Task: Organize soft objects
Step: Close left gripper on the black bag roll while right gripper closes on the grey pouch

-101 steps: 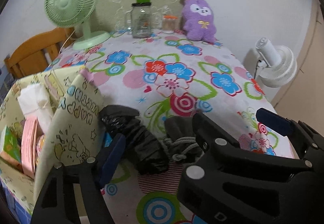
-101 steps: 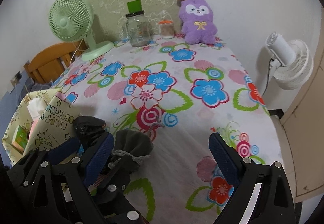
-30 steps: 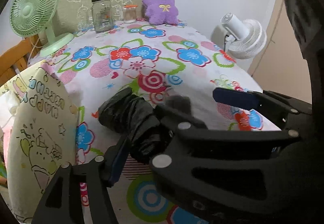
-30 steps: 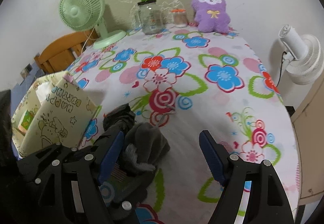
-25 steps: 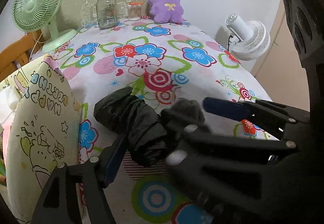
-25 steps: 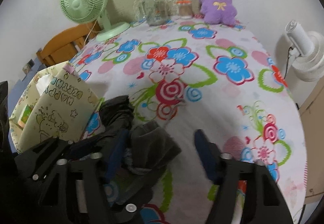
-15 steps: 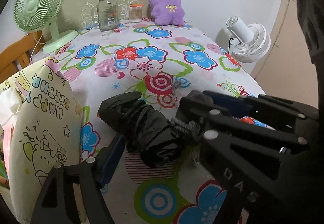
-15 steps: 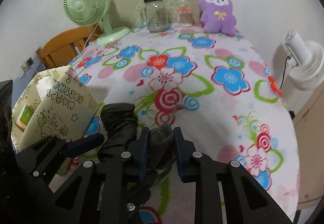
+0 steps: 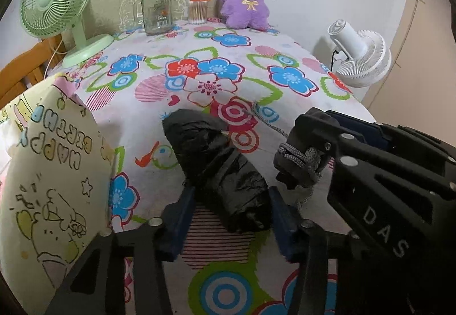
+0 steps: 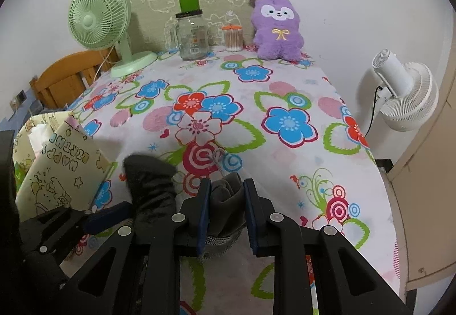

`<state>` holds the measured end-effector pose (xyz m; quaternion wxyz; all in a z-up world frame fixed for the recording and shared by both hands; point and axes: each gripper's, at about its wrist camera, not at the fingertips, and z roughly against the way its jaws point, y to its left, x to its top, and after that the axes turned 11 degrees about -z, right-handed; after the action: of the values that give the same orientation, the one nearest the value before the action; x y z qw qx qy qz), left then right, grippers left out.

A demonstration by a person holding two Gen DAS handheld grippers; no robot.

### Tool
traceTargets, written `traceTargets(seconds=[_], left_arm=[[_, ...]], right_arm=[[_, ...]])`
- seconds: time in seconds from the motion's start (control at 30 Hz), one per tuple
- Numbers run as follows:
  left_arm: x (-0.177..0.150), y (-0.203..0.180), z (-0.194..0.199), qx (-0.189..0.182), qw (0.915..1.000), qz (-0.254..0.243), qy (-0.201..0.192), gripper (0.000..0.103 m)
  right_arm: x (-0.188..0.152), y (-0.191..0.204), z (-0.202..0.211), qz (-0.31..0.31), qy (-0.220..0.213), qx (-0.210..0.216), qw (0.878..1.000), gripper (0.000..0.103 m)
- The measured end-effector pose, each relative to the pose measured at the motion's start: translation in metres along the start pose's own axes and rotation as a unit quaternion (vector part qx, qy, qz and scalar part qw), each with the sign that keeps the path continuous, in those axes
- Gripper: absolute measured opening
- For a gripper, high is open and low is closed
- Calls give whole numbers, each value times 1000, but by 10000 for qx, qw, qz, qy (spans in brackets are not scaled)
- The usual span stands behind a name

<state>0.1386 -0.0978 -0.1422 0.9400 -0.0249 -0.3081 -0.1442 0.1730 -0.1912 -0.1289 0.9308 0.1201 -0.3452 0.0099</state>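
A crumpled black plastic bundle [image 9: 219, 172] lies on the flowered tablecloth [image 9: 216, 64]. My left gripper [image 9: 229, 219] is open, its blue pads on either side of the bundle's near end. My right gripper [image 10: 226, 202] is shut on a grey drawstring pouch [image 10: 226, 201]; the pouch's braided cord [image 9: 299, 157] bunches at the jaws in the left wrist view. The black bundle also shows left of the right gripper [image 10: 152, 189]. A purple plush bunny [image 10: 278, 28] sits upright at the table's far edge.
A yellow "Happy Birthday" gift bag [image 9: 54, 172] stands at the left, holding tissues. At the back are a green desk fan [image 10: 105, 30], a glass jar [image 10: 191, 36] and a cotton-swab jar [image 10: 233, 38]. A white fan [image 10: 404, 92] stands beyond the right edge.
My right gripper has closed on the grey pouch. My left gripper has moved in so its open pads straddle the black bundle.
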Motion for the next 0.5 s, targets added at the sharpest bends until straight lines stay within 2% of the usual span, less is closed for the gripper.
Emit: traceTargets(seconds=[0.1, 0.17, 0.5], left_arm=[[0, -1, 2, -46, 10000, -37, -30, 43], [-1, -3, 3, -57, 9999, -79, -24, 32], [-1, -8, 19, -37, 9996, -177, -213, 31]], right_arm=[[-2, 0, -2, -8, 48, -6, 10000, 25], [-3, 1, -2, -21, 83, -3, 10000, 25], [-9, 2, 8, -64, 57, -22, 10000, 25]])
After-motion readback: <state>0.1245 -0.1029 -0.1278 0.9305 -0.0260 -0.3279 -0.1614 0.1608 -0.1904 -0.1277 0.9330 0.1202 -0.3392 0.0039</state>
